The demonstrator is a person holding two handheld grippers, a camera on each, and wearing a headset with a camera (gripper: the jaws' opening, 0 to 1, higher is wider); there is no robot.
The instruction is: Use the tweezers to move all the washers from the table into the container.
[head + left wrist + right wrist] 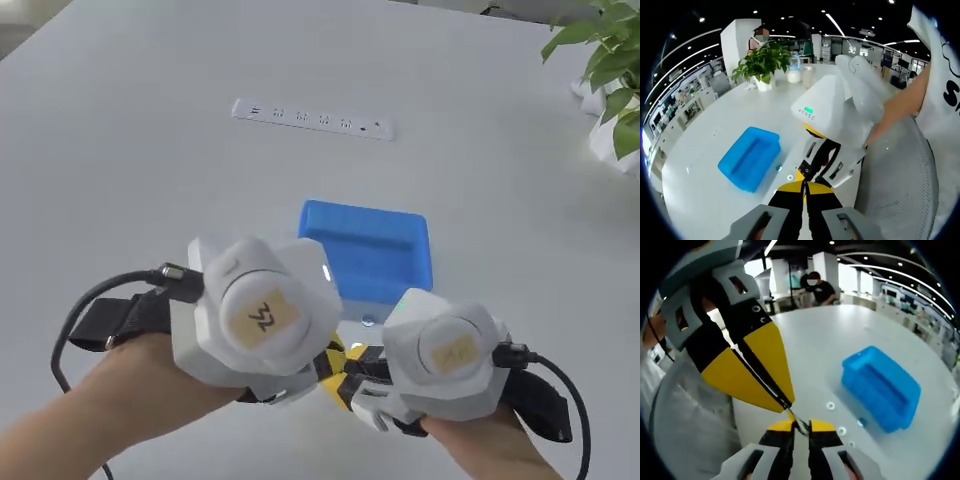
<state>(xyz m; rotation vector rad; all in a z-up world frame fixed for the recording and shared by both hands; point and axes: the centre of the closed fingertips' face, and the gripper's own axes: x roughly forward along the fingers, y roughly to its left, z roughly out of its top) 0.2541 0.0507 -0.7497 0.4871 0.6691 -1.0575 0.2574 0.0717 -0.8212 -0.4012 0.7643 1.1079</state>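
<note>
The blue container (pixel 371 251) lies on the white table, just beyond both grippers. Several small washers (pixel 830 405) lie on the table in front of it, one of them here (pixel 790 177). My left gripper (pixel 786 405) has its yellow-and-black jaws pressed together, and a thin metal piece, the tweezers (pixel 796 419), sticks out of their tip. That end reaches down between the yellow tips of my right gripper (pixel 800 427), which stand close around it. In the head view the two grippers meet tip to tip, left (pixel 330 360) and right (pixel 358 388), under their white bodies.
A white power strip (pixel 310 117) lies at the far side of the table. A potted plant (pixel 605 60) stands at the back right corner. The table (pixel 120 180) is bare to the left. A person sits at a far desk (pixel 821 290).
</note>
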